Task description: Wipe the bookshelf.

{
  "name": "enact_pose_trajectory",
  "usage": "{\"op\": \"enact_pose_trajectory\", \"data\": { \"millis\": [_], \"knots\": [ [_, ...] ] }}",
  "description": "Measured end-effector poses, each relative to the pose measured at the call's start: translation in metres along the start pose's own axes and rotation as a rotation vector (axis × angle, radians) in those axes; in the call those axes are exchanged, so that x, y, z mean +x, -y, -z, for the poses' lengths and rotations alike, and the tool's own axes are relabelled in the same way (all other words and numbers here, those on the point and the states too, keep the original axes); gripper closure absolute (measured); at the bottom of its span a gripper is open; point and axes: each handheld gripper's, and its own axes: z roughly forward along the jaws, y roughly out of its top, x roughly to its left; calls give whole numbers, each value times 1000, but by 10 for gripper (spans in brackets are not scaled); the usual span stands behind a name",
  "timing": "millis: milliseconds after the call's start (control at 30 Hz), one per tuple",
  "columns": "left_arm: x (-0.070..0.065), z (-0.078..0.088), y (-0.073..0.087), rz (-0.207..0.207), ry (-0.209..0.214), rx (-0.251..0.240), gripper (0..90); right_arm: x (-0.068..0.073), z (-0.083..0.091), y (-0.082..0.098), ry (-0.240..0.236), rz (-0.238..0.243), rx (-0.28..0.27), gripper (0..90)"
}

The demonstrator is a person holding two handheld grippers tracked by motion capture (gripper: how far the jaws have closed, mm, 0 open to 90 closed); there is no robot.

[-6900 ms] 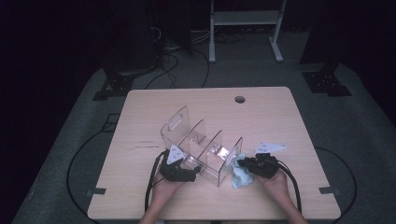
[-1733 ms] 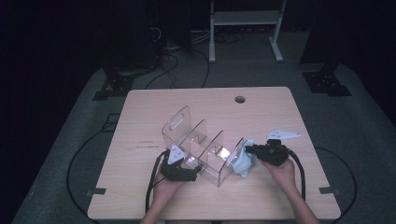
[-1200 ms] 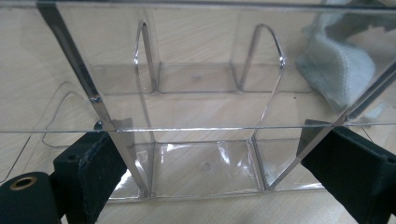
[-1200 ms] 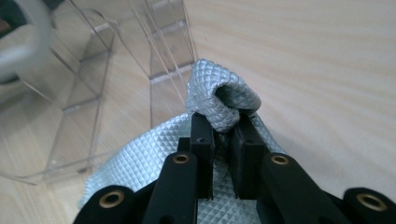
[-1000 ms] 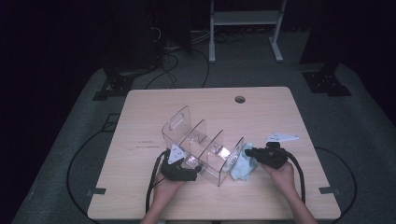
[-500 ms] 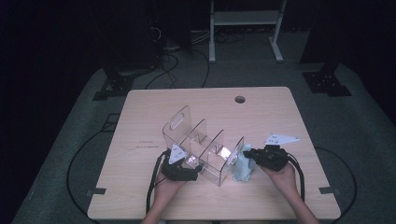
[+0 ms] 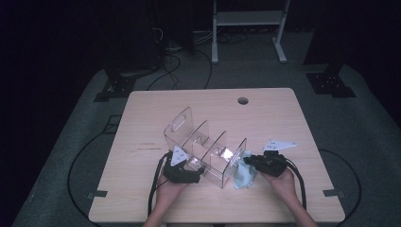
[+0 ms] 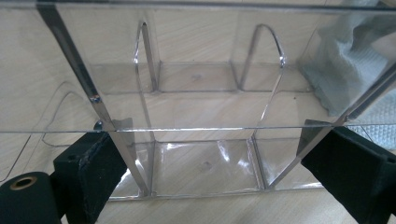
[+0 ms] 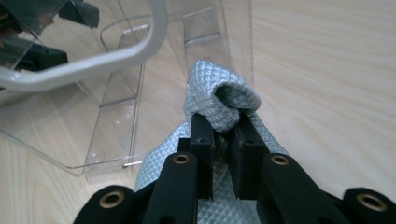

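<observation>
A clear acrylic organizer [image 7: 208,146] with several upright dividers stands in the middle of the wooden table [image 7: 265,113]. My left gripper [image 7: 197,169] sits at its near left end. In the left gripper view the left gripper [image 8: 212,140] has its wide-set pads [image 8: 98,168] pressed against the organizer [image 8: 201,107] on both sides. My right gripper [image 7: 249,161] is at the organizer's right end wall, shut on a pale blue cloth [image 7: 243,177]. In the right gripper view the right gripper [image 9: 223,126] pinches a fold of the quilted cloth [image 9: 219,88] beside the acrylic wall [image 9: 236,37].
A round cable hole [image 7: 243,100] lies near the table's far edge. Black cables [image 7: 156,179] trail from both grippers over the near edge. A white-legged stand [image 7: 246,19] is on the floor behind the table.
My right gripper has shifted slightly toward the near edge along the organizer's right end wall, carrying the cloth with it. The left gripper and the organizer have stayed put.
</observation>
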Motion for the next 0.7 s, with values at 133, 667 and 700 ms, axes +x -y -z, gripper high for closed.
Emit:
{"op": "enact_pose_trajectory", "data": {
  "millis": [133, 667, 700],
  "knots": [
    [0, 0, 0, 1, -1, 5, 81, -5, -17, 14, -7, -12, 84, 806],
    [0, 1, 0, 4, -3, 9, 82, 44, -11, 10, -138, 98, 108, 807],
    [0, 1, -1, 4, -4, 9, 82, 36, -10, 9, -125, 76, 89, 807]
  ]
}}
